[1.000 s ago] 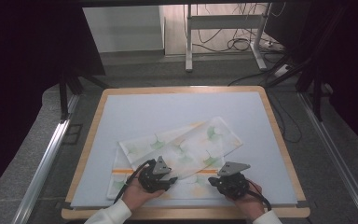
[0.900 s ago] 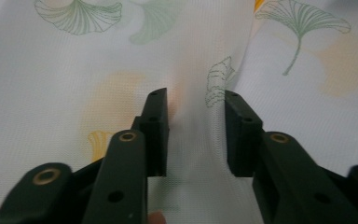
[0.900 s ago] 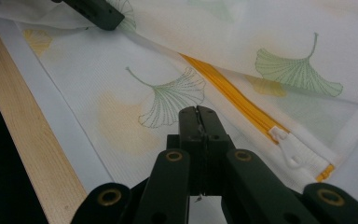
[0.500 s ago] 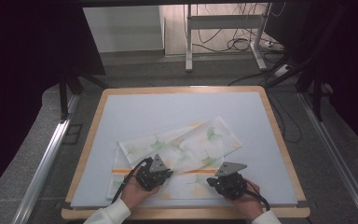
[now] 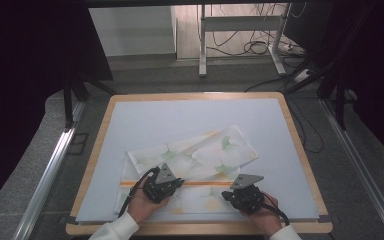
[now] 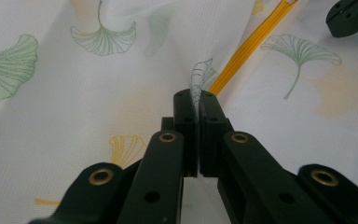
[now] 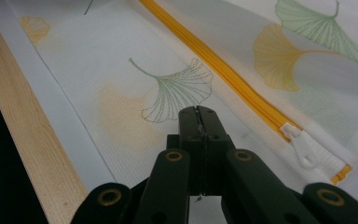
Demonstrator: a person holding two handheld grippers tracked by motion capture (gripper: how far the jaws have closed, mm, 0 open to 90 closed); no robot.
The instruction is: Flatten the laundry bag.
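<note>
Now our left claw (image 6: pixel 196 100) has just closed, pinching a fold of the mesh laundry bag (image 6: pixel 98 93) beside its yellow zipper (image 6: pixel 242 53). Our right claw (image 7: pixel 198 116) is clamped on the bag too, so we judge we can lift.

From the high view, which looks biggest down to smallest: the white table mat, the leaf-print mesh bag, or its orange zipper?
1. White table mat, covering most of the tabletop.
2. Leaf-print mesh bag, lying on the mat's nearer half.
3. Orange zipper, a thin strip across the bag.
The order is plain.

One mesh bag (image 5: pixel 190 165), one orange zipper (image 7: pixel 223 70), two grippers.
</note>
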